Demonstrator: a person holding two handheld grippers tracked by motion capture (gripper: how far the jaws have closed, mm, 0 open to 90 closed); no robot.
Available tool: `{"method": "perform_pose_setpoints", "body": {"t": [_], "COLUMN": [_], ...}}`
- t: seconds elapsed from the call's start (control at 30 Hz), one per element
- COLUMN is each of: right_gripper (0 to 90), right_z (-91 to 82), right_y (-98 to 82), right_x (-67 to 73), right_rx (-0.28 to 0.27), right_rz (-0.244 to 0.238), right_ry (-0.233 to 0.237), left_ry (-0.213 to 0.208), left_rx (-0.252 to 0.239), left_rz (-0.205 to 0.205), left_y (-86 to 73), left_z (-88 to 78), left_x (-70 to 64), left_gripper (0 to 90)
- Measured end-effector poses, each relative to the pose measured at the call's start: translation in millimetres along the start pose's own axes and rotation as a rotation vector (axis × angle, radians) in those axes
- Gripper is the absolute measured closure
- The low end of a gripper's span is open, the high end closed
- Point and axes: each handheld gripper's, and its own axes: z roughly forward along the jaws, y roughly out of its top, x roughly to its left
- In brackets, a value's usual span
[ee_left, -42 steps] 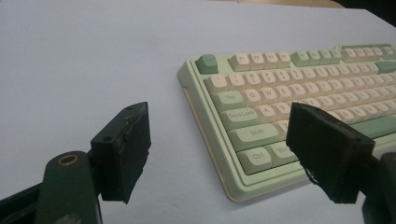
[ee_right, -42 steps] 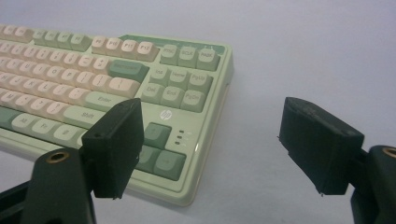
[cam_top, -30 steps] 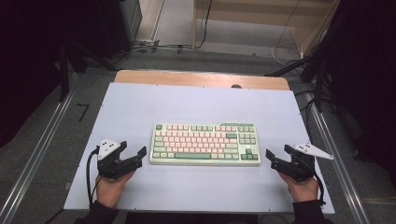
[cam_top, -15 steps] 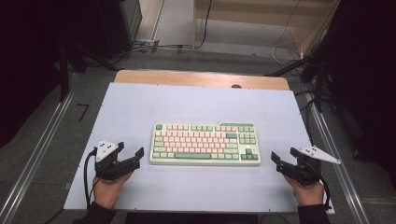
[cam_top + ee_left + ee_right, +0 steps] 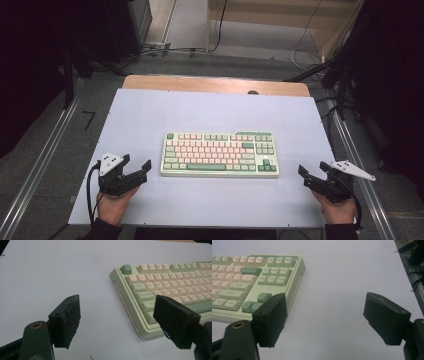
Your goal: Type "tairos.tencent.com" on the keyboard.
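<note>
A pale green keyboard (image 5: pixel 220 154) with pink and cream keys lies flat in the middle of the white table top (image 5: pixel 210 115). My left gripper (image 5: pixel 136 163) rests just off its left end, open and holding nothing. Off the keyboard's right end, with a wider gap, my right gripper (image 5: pixel 314 169) is open and holds nothing. In the left gripper view the keyboard's left corner (image 5: pixel 140 300) lies ahead of my open left gripper (image 5: pixel 120 317), nearer the right jaw. In the right gripper view the keyboard's right corner (image 5: pixel 287 277) lies beyond my open right gripper (image 5: pixel 325 315), past the left jaw.
A wooden strip (image 5: pixel 215 84) runs along the table's far edge. Metal rails (image 5: pixel 40 165) flank the table on both sides. Cables (image 5: pixel 165 50) lie on the floor behind. Each hand sits near the table's front edge.
The right gripper has drifted right and toward the front edge, away from the keyboard. The left gripper has shifted slightly left. Both stayed open.
</note>
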Motion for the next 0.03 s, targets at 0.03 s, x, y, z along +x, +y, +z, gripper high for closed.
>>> {"method": "perform_pose_setpoints", "body": {"t": [0.03], "right_gripper": [11.9], "right_z": [-0.1], "right_y": [-0.5], "right_x": [-1.7], "right_rx": [0.010], "right_rz": [0.008], "right_ry": [-0.002], "left_ry": [0.011], "left_rx": [-0.005], "left_rz": [-0.005], "left_y": [-0.1], "left_z": [0.6], "left_x": [0.5], "left_gripper": [21.3]}}
